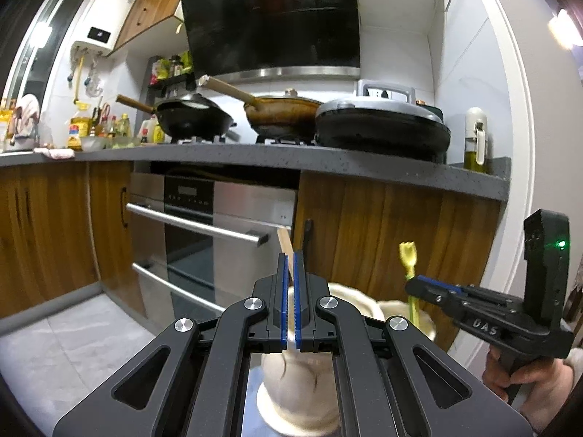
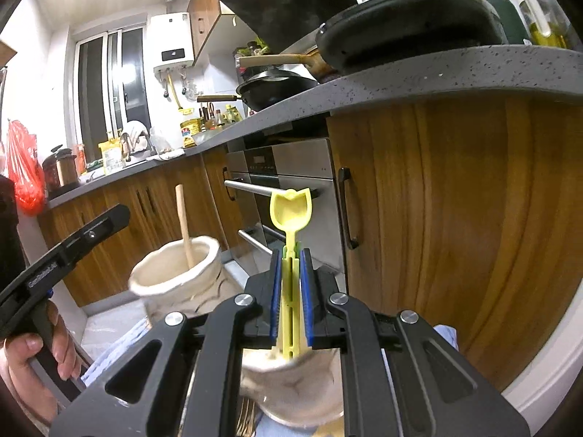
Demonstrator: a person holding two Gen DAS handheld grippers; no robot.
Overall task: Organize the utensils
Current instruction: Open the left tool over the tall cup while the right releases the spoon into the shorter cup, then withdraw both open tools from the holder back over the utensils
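Kitchen floor by oven, cream pot w/ wooden stick held by left tool, right tool clamps yellow spoon

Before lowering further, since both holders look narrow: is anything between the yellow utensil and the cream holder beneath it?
Nothing visible. The yellow utensil, clamped in the right gripper, hangs handle-down over the cream holder, whose visible mouth looks clear.

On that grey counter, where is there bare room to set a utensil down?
Little on the countertop: only the front strip before the black wok, brown pan and electric griddle. Bottles crowd the left end; an oil bottle takes the right corner.
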